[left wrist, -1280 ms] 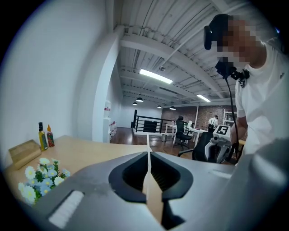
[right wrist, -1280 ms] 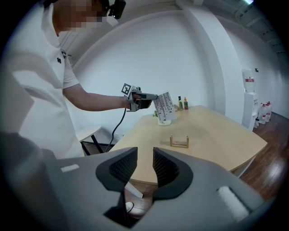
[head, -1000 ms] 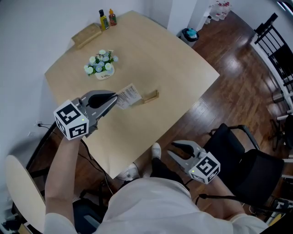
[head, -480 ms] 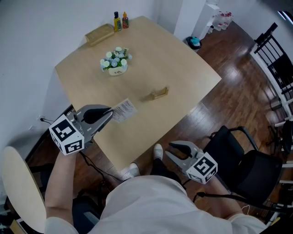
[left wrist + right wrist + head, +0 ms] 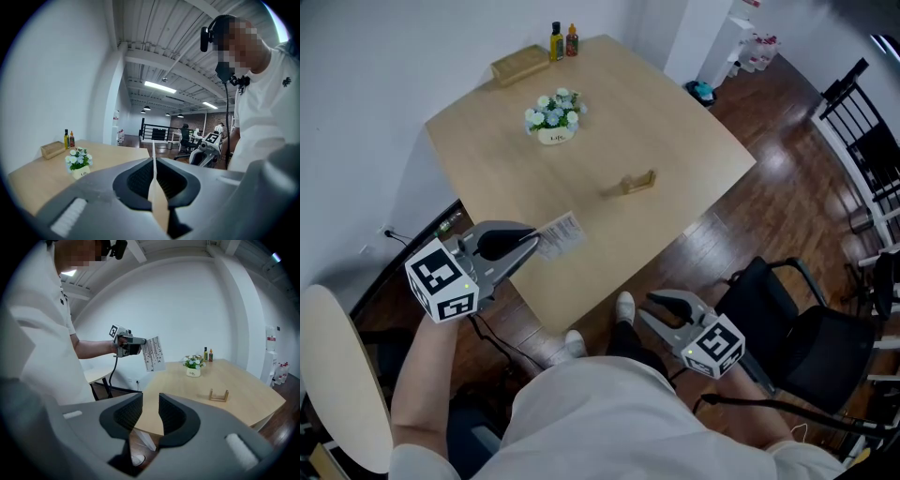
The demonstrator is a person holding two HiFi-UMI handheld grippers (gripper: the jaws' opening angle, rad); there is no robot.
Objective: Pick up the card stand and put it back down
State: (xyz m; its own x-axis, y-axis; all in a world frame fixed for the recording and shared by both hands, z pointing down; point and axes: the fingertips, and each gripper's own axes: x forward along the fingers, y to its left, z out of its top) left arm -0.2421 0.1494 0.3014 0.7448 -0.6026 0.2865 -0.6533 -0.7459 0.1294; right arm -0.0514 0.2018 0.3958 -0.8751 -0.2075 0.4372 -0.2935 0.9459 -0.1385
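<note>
My left gripper (image 5: 532,247) was clamped on the card (image 5: 561,234). My right gripper (image 5: 651,307) hung empty, jaws apart. The card stand (image 5: 638,182) sat upright on the table (image 5: 675,112).

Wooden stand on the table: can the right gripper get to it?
Probably yes. The right gripper is open and empty, and the wooden stand sits by itself on the table with nothing in between.

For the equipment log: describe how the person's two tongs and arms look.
The left tongs and right tongs are alike: pale grey shells tapering to black ribbed pads. Each carries a white cube with black square markers. A black cable hangs from the left one. The person wears a white short-sleeved shirt; the forearms are bare.
</note>
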